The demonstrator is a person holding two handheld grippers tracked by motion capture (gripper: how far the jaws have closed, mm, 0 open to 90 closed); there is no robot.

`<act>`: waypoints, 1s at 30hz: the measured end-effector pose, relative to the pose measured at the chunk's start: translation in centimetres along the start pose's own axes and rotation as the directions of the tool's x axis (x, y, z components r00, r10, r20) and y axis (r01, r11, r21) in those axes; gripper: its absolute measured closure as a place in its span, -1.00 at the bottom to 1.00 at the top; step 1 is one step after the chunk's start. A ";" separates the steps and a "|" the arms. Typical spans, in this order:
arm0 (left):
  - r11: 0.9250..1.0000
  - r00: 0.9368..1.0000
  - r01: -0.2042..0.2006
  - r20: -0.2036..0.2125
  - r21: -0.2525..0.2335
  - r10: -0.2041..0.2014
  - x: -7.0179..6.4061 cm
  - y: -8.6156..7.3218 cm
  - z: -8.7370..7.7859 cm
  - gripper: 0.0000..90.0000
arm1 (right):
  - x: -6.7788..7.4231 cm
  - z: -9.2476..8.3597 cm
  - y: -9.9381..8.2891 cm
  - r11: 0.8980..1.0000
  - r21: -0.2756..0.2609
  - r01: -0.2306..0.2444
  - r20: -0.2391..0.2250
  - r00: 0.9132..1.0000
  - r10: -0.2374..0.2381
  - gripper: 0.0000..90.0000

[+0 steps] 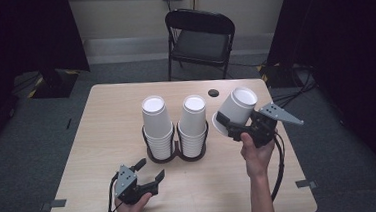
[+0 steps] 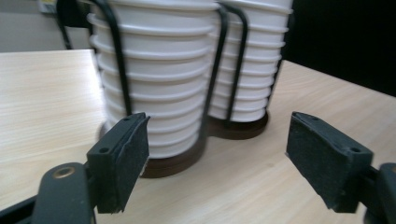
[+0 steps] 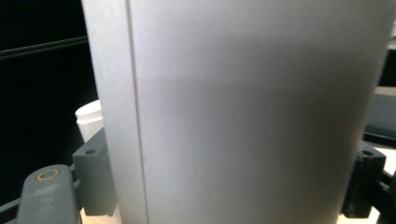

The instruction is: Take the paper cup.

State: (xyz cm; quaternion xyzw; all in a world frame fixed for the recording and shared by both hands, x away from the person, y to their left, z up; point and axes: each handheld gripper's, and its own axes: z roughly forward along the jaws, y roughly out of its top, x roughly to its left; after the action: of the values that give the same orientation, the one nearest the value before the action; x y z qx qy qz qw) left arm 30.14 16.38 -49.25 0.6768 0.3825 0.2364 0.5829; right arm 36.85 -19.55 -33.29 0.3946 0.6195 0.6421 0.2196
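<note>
White paper cup (image 1: pixel 237 107) tilted, clamped in right gripper (image 1: pixel 237 127) just right of the black cup rack (image 1: pixel 176 152), left gripper (image 1: pixel 148 171) spread wide, holding nothing, near the rack's front

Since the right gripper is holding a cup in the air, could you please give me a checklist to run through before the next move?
1. Grip on the cup: the right gripper is closed on the white paper cup, a pad on each side in the right gripper view. Ok.
2. Cup clear of the stacks: it hangs tilted, bottom up, right of the right stack, apart from it. Ok.
3. Left gripper: jaws open, holding nothing, near the holder. Ok.
4. Holder steady: both stacks sit upright inside its black wire loops. Ok.
5. Left stack top free: nothing on it. Ok.
6. Whether one cup or several are held: cannot tell.
</note>
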 end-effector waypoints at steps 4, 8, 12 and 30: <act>1.000 0.999 0.003 0.038 0.000 -0.003 -0.6 0.2 0.4 -0.47 | 0.3 -0.3 -1.3 1.000 0.013 -0.017 -0.002 1.000 0.017 -0.67; 1.000 0.997 -0.010 0.071 -0.012 0.010 -1.2 0.5 0.6 -0.44 | 0.9 -0.7 -2.6 0.999 0.026 -0.035 -0.010 0.999 0.036 -0.67; 1.000 0.996 -0.006 0.092 -0.022 0.008 -1.7 0.5 0.7 -0.44 | 1.5 -1.0 -4.0 0.998 0.041 -0.056 -0.027 0.998 0.057 -0.67; 0.997 0.983 -0.015 0.181 -0.079 0.029 -3.5 0.0 1.4 -0.15 | 3.9 -0.1 -11.5 0.958 0.143 -0.249 -0.156 0.950 0.270 -0.67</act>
State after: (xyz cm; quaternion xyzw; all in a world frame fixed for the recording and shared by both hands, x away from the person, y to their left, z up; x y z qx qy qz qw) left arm 29.09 12.75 -49.12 0.6768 0.3108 0.1946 0.6383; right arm 32.11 -15.02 -43.48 0.4279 0.6168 0.6584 0.0540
